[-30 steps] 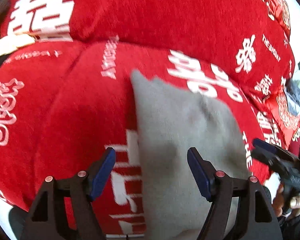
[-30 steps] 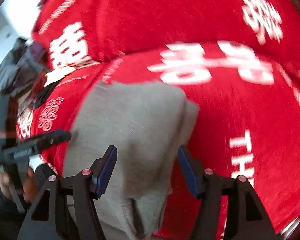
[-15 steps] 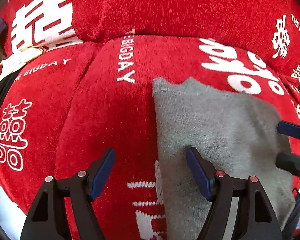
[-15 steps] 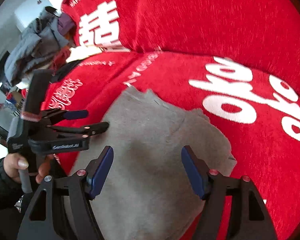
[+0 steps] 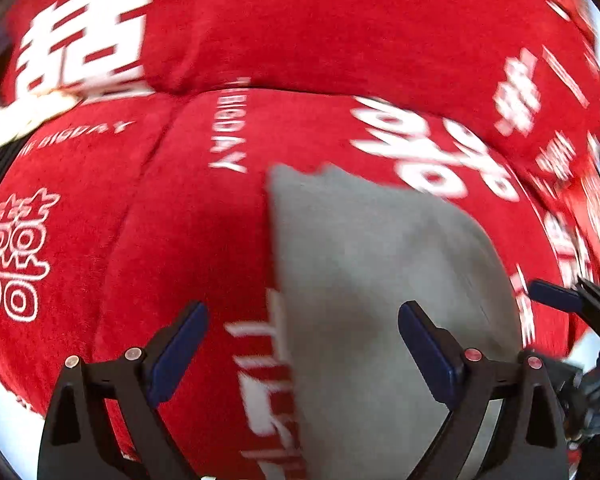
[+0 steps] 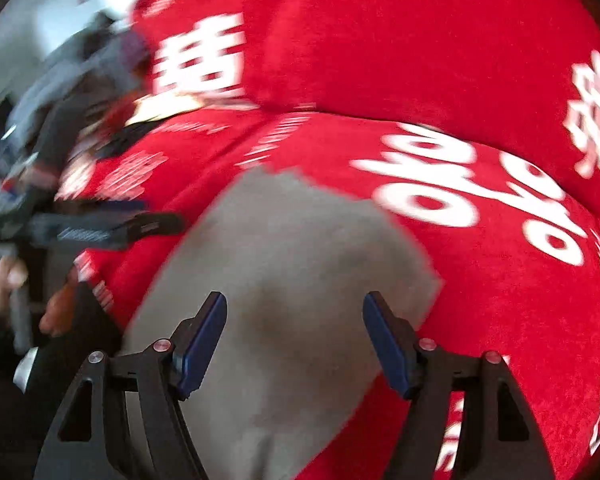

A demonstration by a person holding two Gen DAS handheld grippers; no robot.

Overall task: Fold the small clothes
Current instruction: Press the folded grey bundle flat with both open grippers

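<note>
A grey garment lies flat on a red sofa cover printed "BIGDAY" in white. The left gripper, jaws just widened, and the right gripper hover above it, apart, gripping nothing.

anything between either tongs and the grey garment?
Nothing visible. The grey garment lies flat and uncovered on the red sofa cover. The right tongs hang open above it; the left tongs, just opened wider, straddle its left edge. No cloth is gripped.
</note>
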